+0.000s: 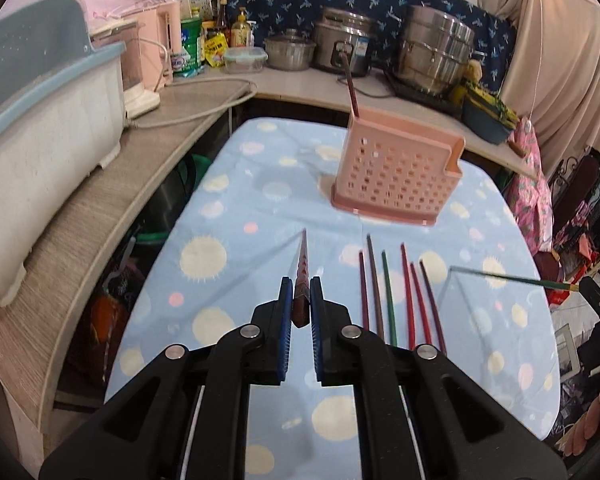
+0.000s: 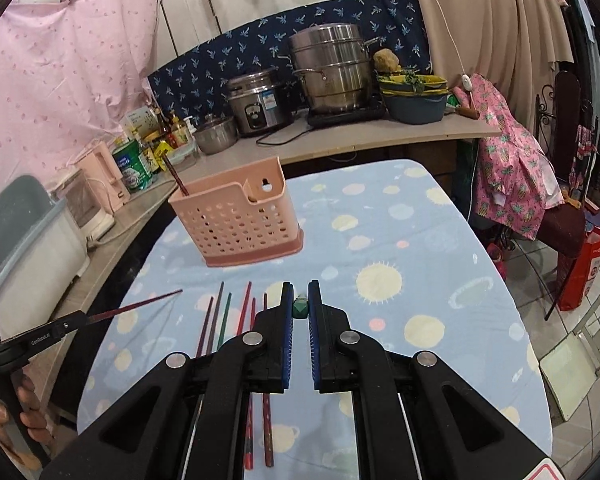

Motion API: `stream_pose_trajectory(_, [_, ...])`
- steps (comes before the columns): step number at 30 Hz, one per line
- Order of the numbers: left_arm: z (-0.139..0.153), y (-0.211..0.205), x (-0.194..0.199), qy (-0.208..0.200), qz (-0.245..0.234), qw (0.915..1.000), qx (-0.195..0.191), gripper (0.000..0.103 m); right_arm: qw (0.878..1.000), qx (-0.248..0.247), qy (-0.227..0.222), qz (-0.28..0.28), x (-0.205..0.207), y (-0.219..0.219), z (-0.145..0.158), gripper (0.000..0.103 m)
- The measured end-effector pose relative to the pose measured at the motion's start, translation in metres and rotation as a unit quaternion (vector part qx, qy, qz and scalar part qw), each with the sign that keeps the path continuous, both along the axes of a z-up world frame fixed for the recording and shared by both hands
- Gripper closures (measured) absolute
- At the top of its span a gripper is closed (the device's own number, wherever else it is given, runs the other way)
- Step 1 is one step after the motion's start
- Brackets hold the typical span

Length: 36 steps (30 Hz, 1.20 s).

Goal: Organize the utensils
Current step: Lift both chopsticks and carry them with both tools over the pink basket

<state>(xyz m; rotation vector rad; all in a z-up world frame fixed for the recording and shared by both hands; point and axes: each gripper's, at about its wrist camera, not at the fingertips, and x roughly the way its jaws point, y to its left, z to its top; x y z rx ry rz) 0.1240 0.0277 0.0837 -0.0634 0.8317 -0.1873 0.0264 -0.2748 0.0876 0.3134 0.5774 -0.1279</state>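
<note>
Left tongs (image 1: pixel 301 300) clenched on 1 dark red chopstick (image 1: pixel 302 268), its tip pointing ahead past the blue pads, clear of the cloth. Right tongs (image 2: pixel 300 308) clenched on 1 green chopstick (image 1: pixel 512 278); seen end-on between the pads in the right view, while the left view shows its shaft sticking out leftward from those tongs over the table.

Below and between the 2 tongs: 6 loose chopsticks (image 1: pixel 396 296) lying side by side on the blue spotted tablecloth (image 1: pixel 228 208), roughly parallel, tips pointing away; colours dark red, brown, green, red. They lie just right of the left tongs and just left of the right tongs.

Ahead of both tongs: pink perforated utensil holder (image 1: pixel 396 176) standing upright on the cloth, beyond the loose sticks. 1 dark chopstick (image 1: pixel 351 84) already stands tilted in its left end.

Beyond the holder: wooden counter (image 1: pixel 300 80) with steel pots (image 1: pixel 432 56), rice cooker (image 1: pixel 344 44), bottles. A hand (image 2: pixel 28 420) shows at the lower left of the right view.
</note>
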Motion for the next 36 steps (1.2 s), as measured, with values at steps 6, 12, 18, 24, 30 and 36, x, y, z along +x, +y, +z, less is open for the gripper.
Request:
stream_pose_trajectory(6, [0.035,-0.002,0.03,-0.039,0.008,0.9992,-0.001,0.095,1.0,0.004,-0.028,-0.009,0.022,-0.01,0.025,0.096])
stream_pose_trajectory(12, [0.062,-0.01,0.056,-0.062,0.006,0.998,-0.001,0.096,0.999,0.002,-0.048,-0.01,0.039,-0.015,0.044,0.096])
stream_pose_trajectory(18, [0.098,-0.019,0.075,-0.087,-0.004,0.9958,-0.028,0.096,0.996,0.009,-0.085,-0.009,0.054,-0.02,0.076,0.096])
stream_pose_trajectory(24, [0.153,-0.031,0.09,-0.137,-0.009,0.9891,-0.054,0.096,0.99,0.017,-0.137,-0.002,0.078,-0.021,0.118,0.096])
stream_pose_trajectory(30, [0.194,-0.04,0.11,-0.18,-0.001,0.9807,-0.077,0.096,0.984,0.024,-0.178,0.0,0.118,-0.02,0.157,0.096])
stream_pose_trajectory(36, [0.198,-0.058,0.143,-0.185,0.0,0.9797,-0.076,0.096,0.981,0.031,-0.189,0.013,0.162,-0.011,0.169,0.096])
